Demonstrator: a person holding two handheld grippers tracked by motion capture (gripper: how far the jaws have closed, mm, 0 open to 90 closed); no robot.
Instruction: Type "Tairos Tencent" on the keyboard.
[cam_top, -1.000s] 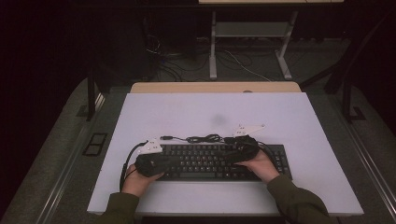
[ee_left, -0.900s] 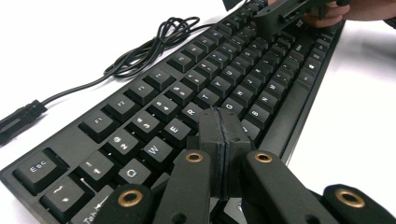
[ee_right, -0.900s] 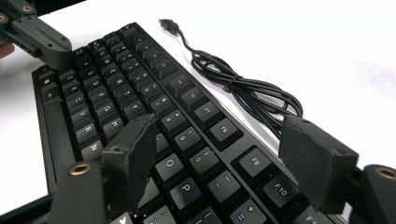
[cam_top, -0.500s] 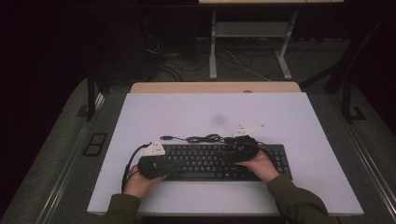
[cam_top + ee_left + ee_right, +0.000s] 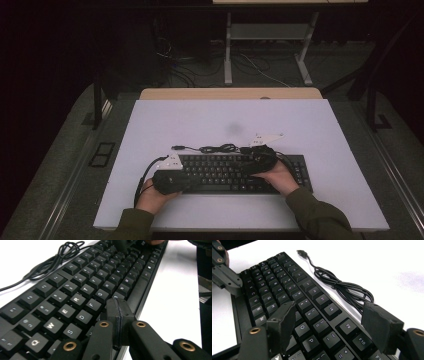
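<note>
A black keyboard (image 5: 225, 172) lies on the white tabletop (image 5: 225, 120) near its front edge. Its black cable (image 5: 220, 148) is coiled behind it, and the USB plug (image 5: 176, 147) lies loose. My left gripper (image 5: 182, 184) sits at the keyboard's front left. In the left gripper view, the left gripper (image 5: 117, 308) is shut, pads pressed together with nothing between them, low over the keys (image 5: 75, 290) beside the space bar row. My right gripper (image 5: 332, 320) is open wide above the keyboard's right half, and its pads (image 5: 283, 322) straddle the upper key rows. The left gripper (image 5: 224, 277) appears farther off.
Behind the keyboard the white tabletop stretches back to a wooden strip (image 5: 230, 93). A faint grey smudge (image 5: 234, 129) marks the surface. Dark floor with cables and a metal table frame (image 5: 270, 45) lies beyond. A sleeved arm (image 5: 315, 215) comes in at the bottom right.
My left gripper has slid a little toward the keyboard's front edge and the person. The right gripper has stayed almost still over the right half.
</note>
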